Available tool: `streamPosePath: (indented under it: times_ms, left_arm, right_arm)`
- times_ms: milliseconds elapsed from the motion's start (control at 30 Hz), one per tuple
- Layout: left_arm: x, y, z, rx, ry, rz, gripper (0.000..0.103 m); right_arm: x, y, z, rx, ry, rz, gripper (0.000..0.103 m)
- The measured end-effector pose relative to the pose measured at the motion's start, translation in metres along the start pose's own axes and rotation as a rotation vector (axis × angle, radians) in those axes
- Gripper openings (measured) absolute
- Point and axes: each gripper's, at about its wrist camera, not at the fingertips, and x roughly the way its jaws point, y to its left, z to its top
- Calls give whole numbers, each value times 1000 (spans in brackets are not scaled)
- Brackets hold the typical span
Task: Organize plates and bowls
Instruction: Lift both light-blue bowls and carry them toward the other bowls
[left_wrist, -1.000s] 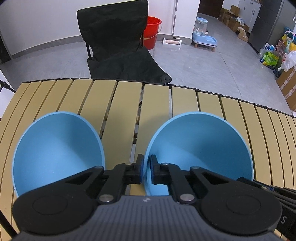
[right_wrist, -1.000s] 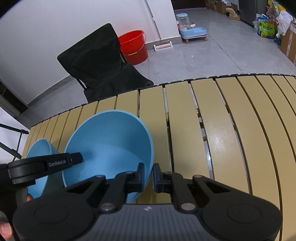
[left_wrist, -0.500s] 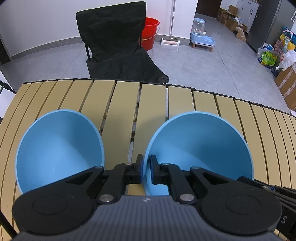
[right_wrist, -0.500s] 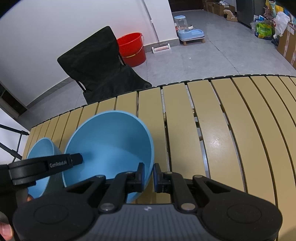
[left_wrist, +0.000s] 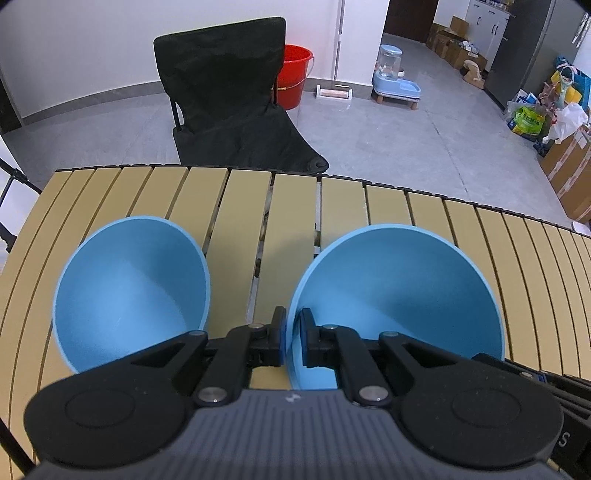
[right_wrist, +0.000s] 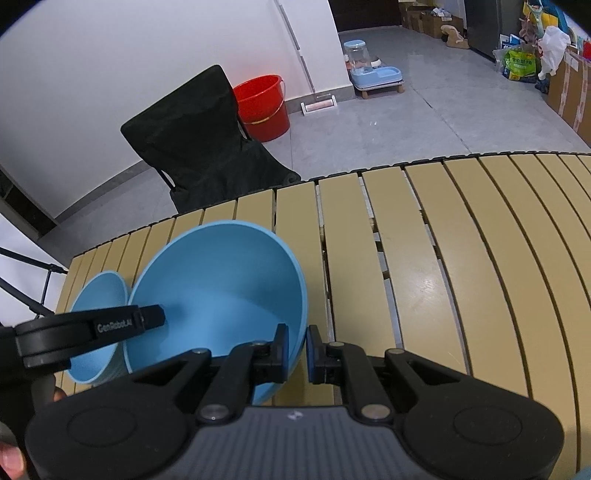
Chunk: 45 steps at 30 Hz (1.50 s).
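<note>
A large blue bowl (left_wrist: 399, 295) is gripped from both sides and tilts its opening toward me. My left gripper (left_wrist: 291, 339) is shut on its left rim. On the opposite rim of the large blue bowl (right_wrist: 221, 288) my right gripper (right_wrist: 295, 350) is shut. A black finger of the left gripper (right_wrist: 122, 325) reaches in over the bowl's left edge in the right wrist view. A smaller blue bowl (left_wrist: 129, 291) rests on the slatted table just left of it, ungripped; the smaller bowl (right_wrist: 96, 317) is partly hidden behind that finger.
The tan slatted table (right_wrist: 461, 277) stretches bare to the right of the bowls. Past its far edge stand a black folding chair (left_wrist: 229, 99), a red bucket (right_wrist: 264, 107) and a blue pet feeder (left_wrist: 393, 77). Boxes and bags (left_wrist: 554, 122) line the right wall.
Both grippers have risen a little with the large bowl between them, so the table looks farther off. The smaller bowl stays on the table and appears smaller.
</note>
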Motion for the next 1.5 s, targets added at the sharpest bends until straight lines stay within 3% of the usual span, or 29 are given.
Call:
streamPosePath:
  times_ms: [700,1500]
  left_arm:
    - [-72,-19,-37,17,-40,-20,8]
    - [-155,-46,-96,46,-99,-40,8]
  right_arm:
    - [-45,-6,-20,9,-41,-2,9]
    - [-121,-18,-72,27,-113,-11,9]
